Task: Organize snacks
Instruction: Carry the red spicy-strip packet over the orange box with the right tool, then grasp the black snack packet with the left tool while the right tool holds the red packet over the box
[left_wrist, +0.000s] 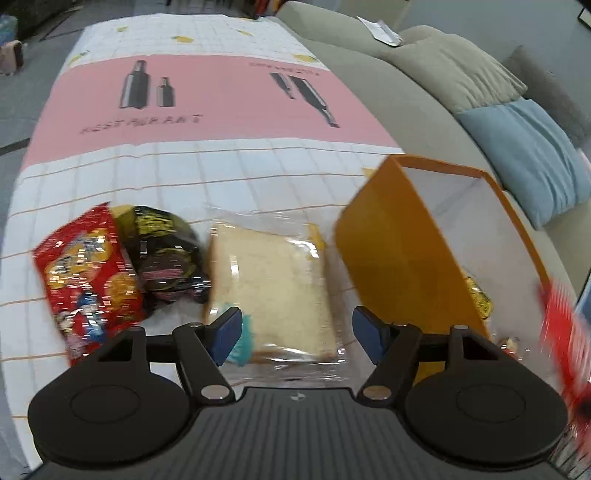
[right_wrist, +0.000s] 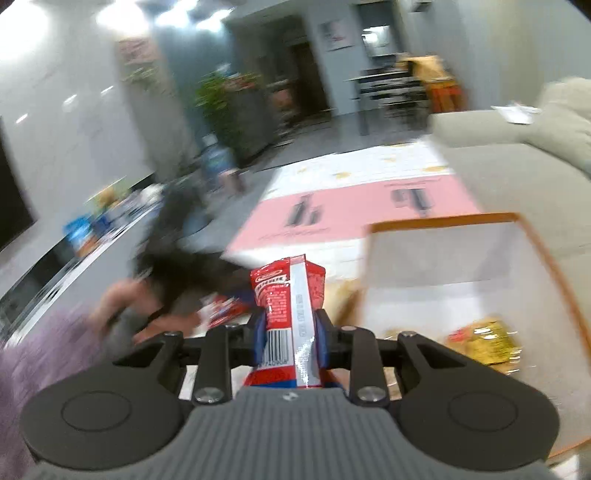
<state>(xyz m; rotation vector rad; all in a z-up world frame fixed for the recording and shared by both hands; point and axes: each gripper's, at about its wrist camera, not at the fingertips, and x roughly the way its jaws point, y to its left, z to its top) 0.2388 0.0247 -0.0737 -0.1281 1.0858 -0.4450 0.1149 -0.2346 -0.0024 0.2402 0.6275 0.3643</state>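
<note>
Right hand-held gripper (right_wrist: 290, 336) around red packet (right_wrist: 286, 295)

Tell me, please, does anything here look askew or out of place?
Nothing is spilled or damaged. The orange box sits skewed to the tablecloth grid, and the red packet overlaps the black packet.

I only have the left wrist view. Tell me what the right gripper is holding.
Observer: The right gripper is shut on a red snack packet.
Operator: Report what's inside the orange box.
Observer: A yellow snack bag lies on the floor of the orange box.
Operator: Say which side of that packet faces the camera.
Observer: Its back seam and barcode.
</note>
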